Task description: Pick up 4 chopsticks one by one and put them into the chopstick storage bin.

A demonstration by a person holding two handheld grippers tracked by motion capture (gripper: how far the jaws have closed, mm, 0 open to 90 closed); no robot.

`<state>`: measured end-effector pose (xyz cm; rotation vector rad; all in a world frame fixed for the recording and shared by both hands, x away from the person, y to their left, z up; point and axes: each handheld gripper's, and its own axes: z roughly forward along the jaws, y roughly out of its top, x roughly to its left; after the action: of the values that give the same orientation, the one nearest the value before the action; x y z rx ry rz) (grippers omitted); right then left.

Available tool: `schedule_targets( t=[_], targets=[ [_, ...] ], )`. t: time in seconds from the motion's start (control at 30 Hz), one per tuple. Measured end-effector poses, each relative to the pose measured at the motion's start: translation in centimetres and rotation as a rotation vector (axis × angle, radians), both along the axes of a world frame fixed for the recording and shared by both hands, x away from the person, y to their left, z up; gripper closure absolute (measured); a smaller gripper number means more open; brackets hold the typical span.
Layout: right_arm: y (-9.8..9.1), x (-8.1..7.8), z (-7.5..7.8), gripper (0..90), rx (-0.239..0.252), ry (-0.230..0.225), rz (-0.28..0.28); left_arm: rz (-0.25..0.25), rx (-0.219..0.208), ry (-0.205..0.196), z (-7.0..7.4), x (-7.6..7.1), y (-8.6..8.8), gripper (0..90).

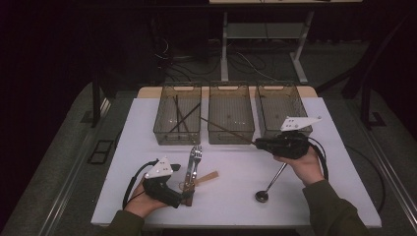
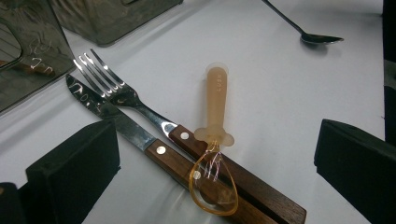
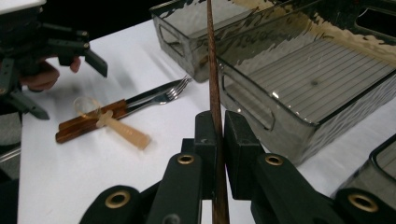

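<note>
My right gripper (image 1: pixel 255 143) (image 3: pixel 220 126) is shut on a thin brown chopstick (image 1: pixel 226 132) (image 3: pixel 212 70), which slants up and left across the front of the middle bin (image 1: pixel 231 133). Two dark chopsticks (image 1: pixel 182 115) lie in the left bin (image 1: pixel 178 132). My left gripper (image 1: pixel 187 199) (image 2: pixel 215 154) stands open low over the wooden handles of a fork (image 1: pixel 195 156) (image 2: pixel 112 86) and a knife (image 1: pixel 189 169) (image 2: pixel 102 109). A translucent plastic spoon (image 1: pixel 206 177) (image 2: pixel 217 102) lies across those handles.
A metal spoon (image 1: pixel 262 196) (image 2: pixel 317 38) rests on the white table (image 1: pixel 236 162) below my right hand. A third bin (image 1: pixel 282 105) stands at the back right, behind the right gripper. Dark floor and desk legs lie beyond the table.
</note>
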<state>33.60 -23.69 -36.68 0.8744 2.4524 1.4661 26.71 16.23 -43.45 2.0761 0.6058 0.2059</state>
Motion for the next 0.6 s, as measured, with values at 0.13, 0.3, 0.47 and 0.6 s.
schedule_targets(
  t=[0.13, 0.3, 0.47, 0.6],
  targets=[
    [0.7, 0.5, 0.1, 84.1, -0.001, 0.001, -0.019, 0.002, -0.001, 0.002, 0.0, 0.0, 0.0, 0.0],
    [1.6, 1.1, 0.2, 84.1, 0.000, 0.003, -0.042, 0.003, -0.002, 0.001, 0.0, 0.0, 0.0, 0.0],
    [2.5, 1.7, 0.3, 84.1, -0.012, 0.006, -0.067, 0.000, -0.004, 0.002, 0.0, -0.1, 0.0, 0.0],
    [3.2, 2.3, 0.7, 84.1, -0.015, 0.004, -0.092, 0.000, -0.008, 0.003, 0.0, 0.0, 0.0, 0.0]
  ],
)
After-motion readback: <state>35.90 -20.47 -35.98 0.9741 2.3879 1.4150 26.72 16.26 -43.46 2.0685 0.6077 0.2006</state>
